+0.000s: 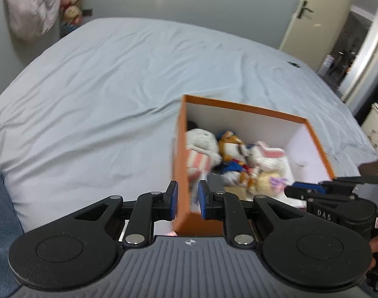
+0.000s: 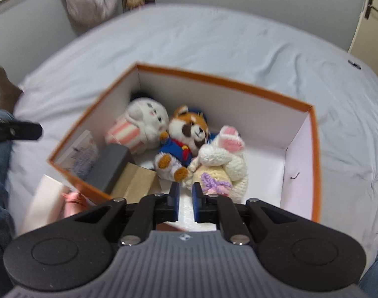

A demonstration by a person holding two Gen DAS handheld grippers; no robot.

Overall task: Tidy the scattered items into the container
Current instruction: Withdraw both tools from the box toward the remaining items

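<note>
The only writing I can make out is "DAS" in pale letters on the black body of the right claw point(image 1: 292, 190), seen from the left wrist view; the pale leaflet point(image 2: 77, 154) leaning against the box's left inner wall carries print, but it is too blurred to read.

An orange cardboard box point(image 2: 316, 164) with a white interior sits on a bed point(image 1: 102, 87) covered by a pale blue sheet. Inside it lie a white plush in a pink-striped outfit point(image 2: 141, 124), a red panda plush in a blue top point(image 2: 186, 134) just right of it, and a white crocheted rabbit with pink ears point(image 2: 226, 159) touching the panda's foot. A dark grey block point(image 2: 112, 166) and a piece of brown card point(image 2: 136, 181) rest in the near left corner.

The left claw point(image 1: 187, 200) straddles the box's near left wall, one blue pad outside and one inside, narrowly parted; whether the pads press the cardboard I cannot tell. The right claw point(image 2: 186, 204) hangs over the near edge of the box, its pads clenched with only a slim gap and nothing between them; the rabbit lies just beyond its tips.

Outside the box, near left, lie a pink item point(image 2: 73, 200) and a white flat thing point(image 2: 43, 198), both blurred.
</note>
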